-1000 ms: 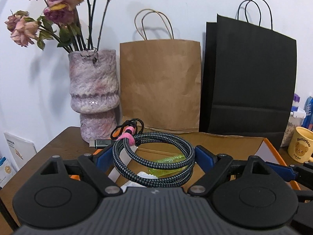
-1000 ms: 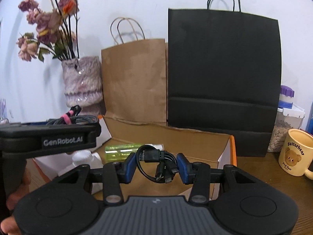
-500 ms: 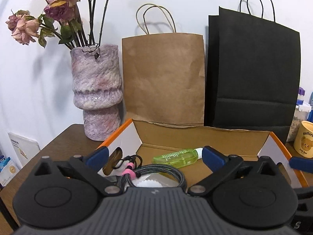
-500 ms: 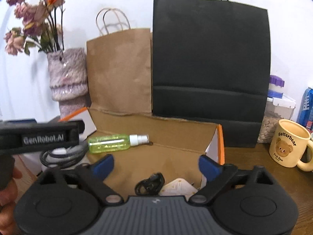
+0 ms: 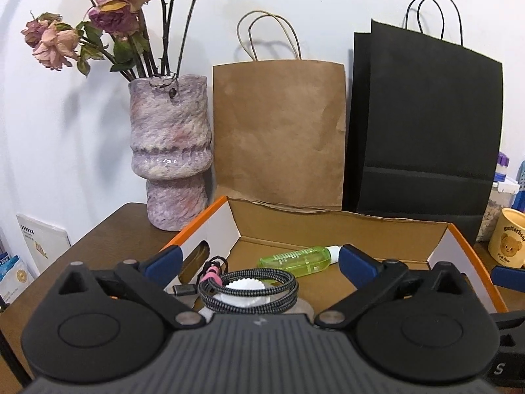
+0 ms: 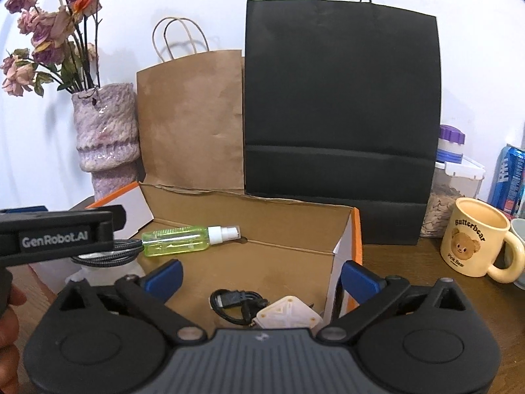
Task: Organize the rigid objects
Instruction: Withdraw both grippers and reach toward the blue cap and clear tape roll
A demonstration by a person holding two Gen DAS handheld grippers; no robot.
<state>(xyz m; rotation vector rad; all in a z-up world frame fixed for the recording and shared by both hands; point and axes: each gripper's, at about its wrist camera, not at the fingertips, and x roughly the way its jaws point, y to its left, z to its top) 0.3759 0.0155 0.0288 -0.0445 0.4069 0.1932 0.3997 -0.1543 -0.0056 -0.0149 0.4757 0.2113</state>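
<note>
An open cardboard box with orange edges stands on the wooden table. My left gripper is open above its left end. Below the fingers a braided grey cable coil with a pink tie rests on a white-capped object, free of the pads. A green spray bottle lies further back in the box. My right gripper hangs over the right end, its jaws opening with nothing pressed between them. A small black cable and a cream adapter lie on the box floor beneath. The green bottle lies at the left.
Behind the box stand a purple vase with dried roses, a brown paper bag and a black paper bag. A bear mug, a jar and a blue can stand at the right. A hand holds the left gripper.
Both grippers opened wide. The braided coil dropped from the left fingers into the box, and the black cable dropped from the right fingers onto the box floor.
</note>
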